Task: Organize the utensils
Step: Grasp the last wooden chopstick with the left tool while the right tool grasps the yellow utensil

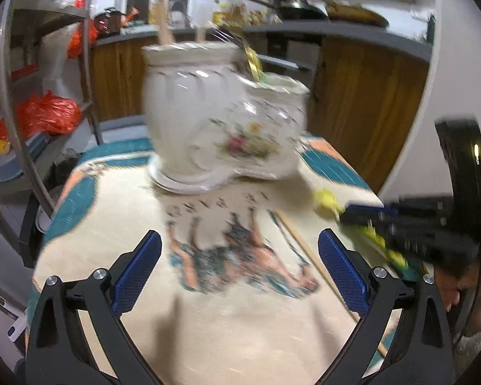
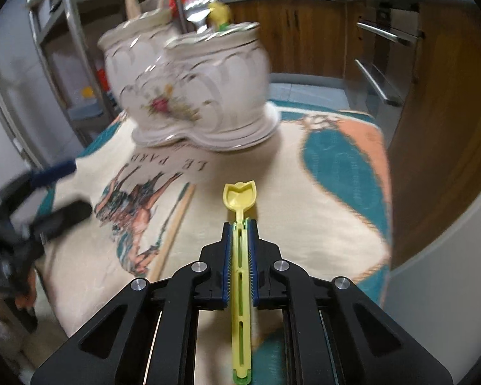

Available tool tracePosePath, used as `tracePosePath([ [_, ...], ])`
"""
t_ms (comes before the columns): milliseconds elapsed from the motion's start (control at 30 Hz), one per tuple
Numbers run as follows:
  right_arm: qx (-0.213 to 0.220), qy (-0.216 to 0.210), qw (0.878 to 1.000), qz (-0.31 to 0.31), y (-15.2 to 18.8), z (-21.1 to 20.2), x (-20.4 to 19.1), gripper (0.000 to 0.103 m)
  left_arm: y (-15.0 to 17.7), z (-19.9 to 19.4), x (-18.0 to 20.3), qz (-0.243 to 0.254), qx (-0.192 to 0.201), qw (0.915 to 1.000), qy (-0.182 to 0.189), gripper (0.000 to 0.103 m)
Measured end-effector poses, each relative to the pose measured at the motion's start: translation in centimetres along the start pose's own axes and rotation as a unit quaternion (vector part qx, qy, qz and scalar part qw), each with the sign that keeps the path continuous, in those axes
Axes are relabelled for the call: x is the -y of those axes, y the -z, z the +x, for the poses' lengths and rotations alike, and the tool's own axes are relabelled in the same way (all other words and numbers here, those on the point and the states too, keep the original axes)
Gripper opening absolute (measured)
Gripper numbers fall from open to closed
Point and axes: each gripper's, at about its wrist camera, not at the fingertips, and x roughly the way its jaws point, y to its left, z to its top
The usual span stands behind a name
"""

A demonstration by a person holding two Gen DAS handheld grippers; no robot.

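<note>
My right gripper (image 2: pixel 240 224) is shut on the handle of a yellow plastic spoon (image 2: pixel 239 195), whose bowl sticks out forward above the printed tablecloth (image 2: pixel 304 224). From the left wrist view the right gripper (image 1: pixel 362 213) and the spoon (image 1: pixel 327 200) appear at the right. My left gripper (image 1: pixel 239 240) is open over the cloth with nothing between its fingers. A white two-pot ceramic holder (image 1: pixel 208 112) (image 2: pixel 202 80) stands at the far side, with wooden sticks (image 1: pixel 163 25) and metal cutlery (image 2: pixel 197 12) in it. A wooden chopstick (image 1: pixel 304 250) (image 2: pixel 174 227) lies on the cloth.
A metal shelf rack (image 1: pixel 6 73) with orange bags (image 1: pixel 48 115) stands to the left of the table. Wooden kitchen cabinets (image 1: pixel 362 96) and a counter run behind it. The table edge (image 2: pixel 384 218) drops off at the right beside a pale wall.
</note>
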Motion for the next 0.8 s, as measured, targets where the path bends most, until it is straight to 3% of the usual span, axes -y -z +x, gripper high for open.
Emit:
tracePosePath([
  [233, 0.013, -0.006, 1.0, 0.014, 0.1, -1.0, 1.6, 0.011, 0.7, 2.0, 4.1, 0.012, -0.072, 0.9969, 0.028, 0.07],
  [367, 0.014, -0.011, 1.0, 0.007, 0.3, -1.2, 1.2, 0.011, 1.2, 3.6, 6.0, 0.041, -0.105, 0.9935, 0.011, 0.04],
  [400, 0.012, -0.015, 1.0, 0.004, 0.4, -1.2, 1.0, 0.011, 1.3, 3.7, 6.3, 0.052, -0.101, 0.9935, -0.002, 0.036],
  [467, 0.01, -0.019, 1.0, -0.002, 0.5, -1.2, 0.8, 0.011, 1.3, 3.8, 6.5, 0.064, -0.102, 0.9927, -0.01, 0.012],
  [567, 0.001, -0.03, 0.999, -0.019, 0.6, -1.0, 0.2, 0.011, 1.0, 3.5, 5.8, 0.074, -0.112, 0.991, -0.003, 0.006],
  [800, -0.03, -0.06, 0.995, -0.074, 1.5, -0.1, -2.5, 0.011, 0.9, 1.7, 2.9, 0.142, -0.122, 0.9821, -0.022, 0.006],
])
